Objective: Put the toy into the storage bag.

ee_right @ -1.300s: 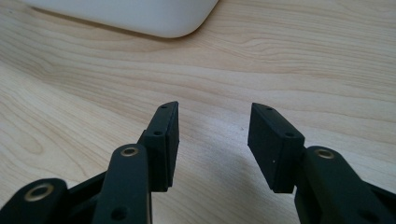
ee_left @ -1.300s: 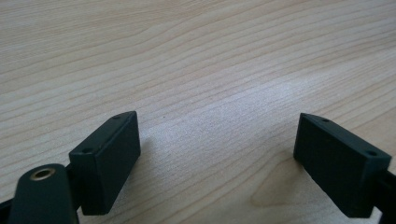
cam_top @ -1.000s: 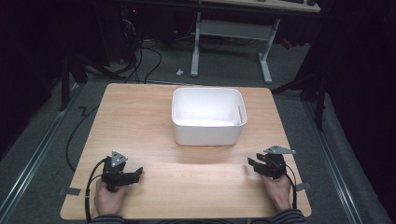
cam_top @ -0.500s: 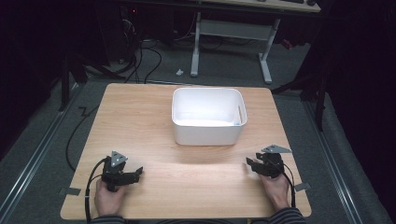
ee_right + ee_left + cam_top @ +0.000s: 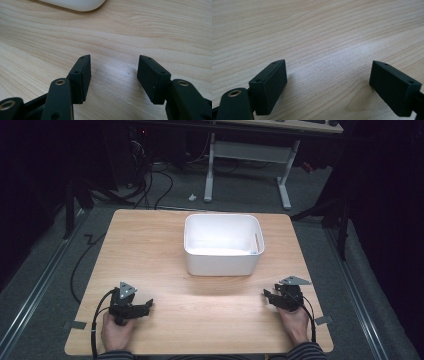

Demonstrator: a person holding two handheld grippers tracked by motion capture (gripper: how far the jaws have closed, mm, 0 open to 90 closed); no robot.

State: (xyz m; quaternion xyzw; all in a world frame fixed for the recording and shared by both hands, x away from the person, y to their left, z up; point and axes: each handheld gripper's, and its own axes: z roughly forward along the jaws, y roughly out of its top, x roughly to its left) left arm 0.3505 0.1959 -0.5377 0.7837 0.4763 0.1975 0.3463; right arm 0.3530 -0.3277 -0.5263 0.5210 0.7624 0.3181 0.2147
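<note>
A white rectangular bin stands on the far middle of the wooden table; its inside looks bare. My left gripper rests low on the table near the front left corner, held by a hand, jaws pointing right. In the left gripper view it stands open with bare wood between the pads. My right gripper sits near the front right corner, jaws pointing left. In the right gripper view it is open and holds nothing, and the bin's rounded base shows at the top.
Bare wood lies between the two grippers and in front of the bin. Cables run over the floor at the left. A desk frame with white legs stands behind the table. Tape tabs mark the table's front corners.
The right gripper has shifted very slightly to the left. The left gripper and the bin have stayed where they were.
</note>
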